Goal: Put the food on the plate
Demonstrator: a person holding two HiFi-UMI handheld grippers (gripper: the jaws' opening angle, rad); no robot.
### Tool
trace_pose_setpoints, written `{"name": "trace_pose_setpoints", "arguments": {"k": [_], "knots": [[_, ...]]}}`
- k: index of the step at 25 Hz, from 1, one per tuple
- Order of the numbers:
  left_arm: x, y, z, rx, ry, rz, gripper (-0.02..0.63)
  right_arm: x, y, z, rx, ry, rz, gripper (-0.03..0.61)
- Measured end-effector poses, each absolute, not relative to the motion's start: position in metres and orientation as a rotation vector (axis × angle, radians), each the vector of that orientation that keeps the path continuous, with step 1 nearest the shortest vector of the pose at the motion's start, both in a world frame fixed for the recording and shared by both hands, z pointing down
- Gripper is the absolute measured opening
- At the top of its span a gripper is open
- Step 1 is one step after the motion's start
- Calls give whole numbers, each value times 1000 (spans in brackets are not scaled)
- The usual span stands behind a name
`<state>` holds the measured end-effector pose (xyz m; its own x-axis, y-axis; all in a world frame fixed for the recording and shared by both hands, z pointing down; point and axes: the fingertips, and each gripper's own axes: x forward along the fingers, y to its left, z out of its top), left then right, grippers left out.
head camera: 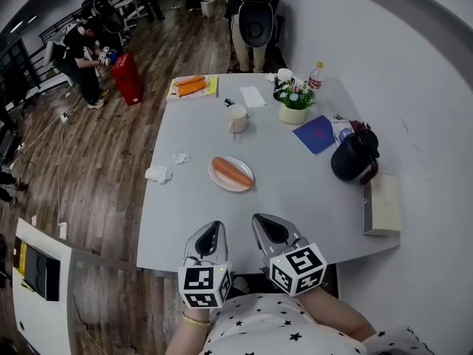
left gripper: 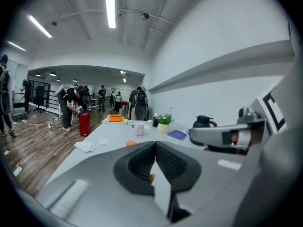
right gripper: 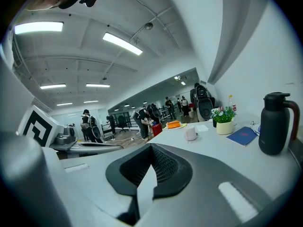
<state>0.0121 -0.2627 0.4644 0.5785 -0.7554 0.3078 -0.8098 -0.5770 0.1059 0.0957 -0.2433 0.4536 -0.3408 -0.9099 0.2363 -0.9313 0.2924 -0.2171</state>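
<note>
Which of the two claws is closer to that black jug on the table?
Right. The right claw sits at the near edge of the table, with the black jug ahead to its right; the left claw lies beside it, farther left.

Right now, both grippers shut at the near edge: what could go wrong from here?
1. A reach for the orange food on the far tray passes near the mug; it could tip.
2. The long piece already on the plate looks round; a bump might roll it off.
</note>
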Motion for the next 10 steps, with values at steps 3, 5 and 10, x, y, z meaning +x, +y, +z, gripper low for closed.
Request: {"name": "trace_pose_setpoints", "arguments": {"k": [3,5,10], "knots": [[15,-262,465,2576,-1297,339,8,96,-243,456,1745,-2471,501,-2],[15,-261,465,2576,-1293,340,8,95,-242,457,1739,-2468,505,-3],[13,-261,465,2577,-1292,330,8,89,-241,456,1731,-2473,496,-3]]}}
